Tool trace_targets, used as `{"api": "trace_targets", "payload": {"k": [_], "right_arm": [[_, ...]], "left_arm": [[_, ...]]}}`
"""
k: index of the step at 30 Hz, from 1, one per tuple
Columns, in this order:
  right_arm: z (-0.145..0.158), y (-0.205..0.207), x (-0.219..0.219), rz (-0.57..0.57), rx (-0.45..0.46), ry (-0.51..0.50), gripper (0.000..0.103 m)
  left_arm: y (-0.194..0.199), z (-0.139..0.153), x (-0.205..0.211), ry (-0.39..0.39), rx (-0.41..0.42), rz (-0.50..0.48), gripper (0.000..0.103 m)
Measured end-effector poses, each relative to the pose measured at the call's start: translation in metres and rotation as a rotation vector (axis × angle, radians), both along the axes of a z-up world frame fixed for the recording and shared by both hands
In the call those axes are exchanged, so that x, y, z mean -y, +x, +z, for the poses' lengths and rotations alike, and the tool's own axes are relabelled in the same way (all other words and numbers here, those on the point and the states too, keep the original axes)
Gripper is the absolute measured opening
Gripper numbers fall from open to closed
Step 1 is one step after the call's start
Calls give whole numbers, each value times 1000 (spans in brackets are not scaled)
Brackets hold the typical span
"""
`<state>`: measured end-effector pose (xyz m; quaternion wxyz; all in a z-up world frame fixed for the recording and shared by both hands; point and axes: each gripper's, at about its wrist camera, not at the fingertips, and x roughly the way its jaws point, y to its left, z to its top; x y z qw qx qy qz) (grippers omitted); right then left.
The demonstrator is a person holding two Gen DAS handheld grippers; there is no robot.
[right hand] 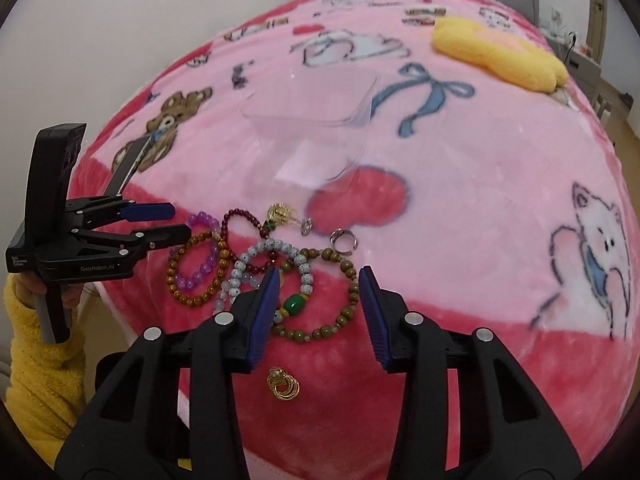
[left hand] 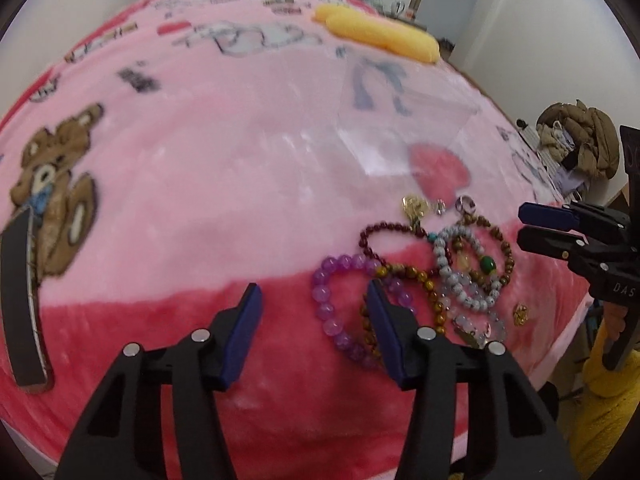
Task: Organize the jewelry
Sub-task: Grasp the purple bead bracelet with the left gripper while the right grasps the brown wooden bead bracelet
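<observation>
You had not really begun sorting: every piece still lay in one tangle on the bed's pink blanket (right hand: 460, 184), low in both frames, and the clear plastic tray (right hand: 312, 148) above it in the middle of the right wrist view looked empty, as far as its see-through walls let me tell.

The purple bead bracelet (left hand: 332, 308), the brown bead bracelet (right hand: 192, 268), the dark red strand (right hand: 240, 220), the white speckled bracelet (right hand: 264, 256) and the olive bracelet with a green stone (right hand: 340, 300) overlapped one another; the silver ring (right hand: 343, 240) and the gold charm (right hand: 280, 213) sat just above the pile, and a gold hoop piece (right hand: 283, 385) lay apart below it.

Your left tool (left hand: 314, 320) stood apart with nothing clamped, its right pad over the purple beads. Your right tool (right hand: 318, 310) was likewise apart over the olive bracelet, gripping nothing.

Hard to make out: which strands were knotted rather than merely crossed, what the small silver item (right hand: 306, 226) beside the charm was, and whatever the tool fingers covered. The tray's edges were blurred.
</observation>
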<state>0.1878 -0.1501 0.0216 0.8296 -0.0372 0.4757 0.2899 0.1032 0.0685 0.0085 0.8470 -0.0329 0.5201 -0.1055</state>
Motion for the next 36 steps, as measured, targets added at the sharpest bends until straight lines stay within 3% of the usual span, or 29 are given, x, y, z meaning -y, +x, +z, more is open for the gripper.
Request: {"api": "trace_targets", "payload": {"k": [2,4,10,17,19,29,32,34,36], "right_arm": [[-1,3,-3,-2,-8,-28,34],[-3,6,-5,-4,-19,-40,28],[-7,18,-8,-13,-73,-34,23],[-15,26,-11,-17,-101,-58,23],[-18,27,-13,-16,-106,-69,23],[-28,28,-12,-40,-114,-123,23],[-35,30,-10,-39,-118,-131,19],[-36,30,-10,-38,-110,-124,10],[-35,28,-10,-29,-96,-134,9]], "left_arm": [[1,-1,1,-2,-18,7,52],[4,1,2,8,-20,10,40],[14,1,7,7,-59,7,25],[19,-4,9,21,-82,6,19],[17,-4,8,16,-75,20,13],[16,-9,10,24,-60,22,11],[15,-9,11,28,-55,22,11],[15,-10,12,28,-52,24,10],[14,-10,11,24,-46,26,10]]}}
